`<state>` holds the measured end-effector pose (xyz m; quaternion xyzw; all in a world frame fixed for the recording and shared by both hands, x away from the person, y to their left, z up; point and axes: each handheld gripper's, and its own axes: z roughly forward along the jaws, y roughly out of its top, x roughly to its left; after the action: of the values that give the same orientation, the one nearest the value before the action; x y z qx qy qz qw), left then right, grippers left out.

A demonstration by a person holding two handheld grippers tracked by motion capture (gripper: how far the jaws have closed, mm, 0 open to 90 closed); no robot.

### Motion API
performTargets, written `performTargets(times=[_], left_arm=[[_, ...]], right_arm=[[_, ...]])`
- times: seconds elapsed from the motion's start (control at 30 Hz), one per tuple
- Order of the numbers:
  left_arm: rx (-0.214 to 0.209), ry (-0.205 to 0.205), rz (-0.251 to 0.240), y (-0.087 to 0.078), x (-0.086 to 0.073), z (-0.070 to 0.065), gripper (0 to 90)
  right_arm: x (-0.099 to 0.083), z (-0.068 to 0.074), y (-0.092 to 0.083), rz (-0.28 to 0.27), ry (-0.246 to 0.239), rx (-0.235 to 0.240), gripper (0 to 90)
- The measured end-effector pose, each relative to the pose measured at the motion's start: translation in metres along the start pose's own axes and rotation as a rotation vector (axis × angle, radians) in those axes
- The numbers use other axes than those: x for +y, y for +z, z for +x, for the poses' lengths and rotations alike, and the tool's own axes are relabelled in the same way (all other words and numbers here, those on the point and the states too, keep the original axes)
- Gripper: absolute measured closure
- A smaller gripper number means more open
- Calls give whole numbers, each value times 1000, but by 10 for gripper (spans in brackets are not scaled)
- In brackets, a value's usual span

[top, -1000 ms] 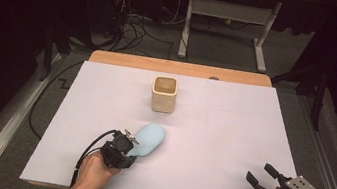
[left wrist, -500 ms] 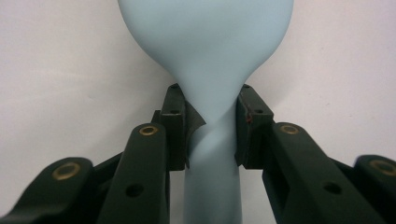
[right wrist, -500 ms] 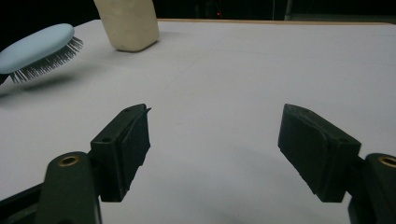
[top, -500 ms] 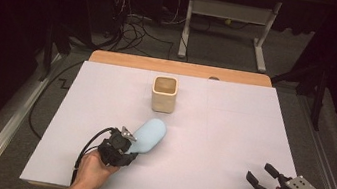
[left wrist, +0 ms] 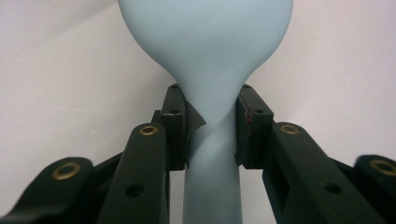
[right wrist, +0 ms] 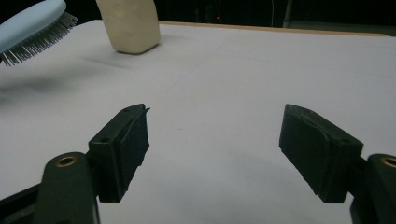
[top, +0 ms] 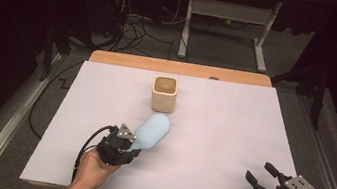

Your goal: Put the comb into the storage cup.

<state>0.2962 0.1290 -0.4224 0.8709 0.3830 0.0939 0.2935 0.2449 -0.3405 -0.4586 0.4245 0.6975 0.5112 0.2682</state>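
A light blue hairbrush point(top: 153, 131) is held above the white table cover, its oval head pointing toward the cream square cup point(top: 164, 94). My left gripper point(top: 129, 145) is shut on the brush's narrow neck point(left wrist: 212, 112), one pad on each side. The bristles point(right wrist: 39, 35) face down and clear the table, seen in the right gripper view. My right gripper point(top: 261, 175) stands open at the table's near right corner, nothing between its pads point(right wrist: 133, 140).
The cream cup point(right wrist: 130, 23) stands upright at the middle back of the white cover point(top: 231, 134). A wooden table edge point(top: 180, 68) runs along the far side. Cables and a desk frame lie on the dark floor beyond.
The left gripper has lifted the brush and carried it a little forward, toward the cup. The right gripper has stayed where it was.
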Motion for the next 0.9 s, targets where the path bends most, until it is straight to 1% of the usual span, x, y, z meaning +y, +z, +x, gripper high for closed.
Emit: performTargets(times=[0.07, 0.1, 0.2, 0.27, 0.33, 0.37, 0.6, 0.9], left_arm=[[-5, 9, -11, -1, 1, -1, 694], [-8, 11, -12, -1, 1, -2, 694], [-12, 23, -35, -2, 2, -4, 694], [-17, 29, -46, -3, 2, -5, 695], [-22, 31, -57, -4, 2, -5, 694], [-24, 31, -59, -4, 2, -5, 694], [-38, 43, -67, -4, 2, -7, 694], [-63, 50, -78, -2, 4, -11, 694]], right_arm=[[1, 0, 0, -3, -4, -2, 240], [2, 1, 0, -19, 7, -4, 234], [6, 2, 0, -49, 13, -4, 226], [7, 3, 0, -58, 19, -2, 212], [9, 5, 1, -65, 12, -18, 195], [9, 6, 2, -65, 13, -8, 195], [11, 9, 5, -77, 25, 20, 195], [16, 18, 12, -76, 1, 45, 195]])
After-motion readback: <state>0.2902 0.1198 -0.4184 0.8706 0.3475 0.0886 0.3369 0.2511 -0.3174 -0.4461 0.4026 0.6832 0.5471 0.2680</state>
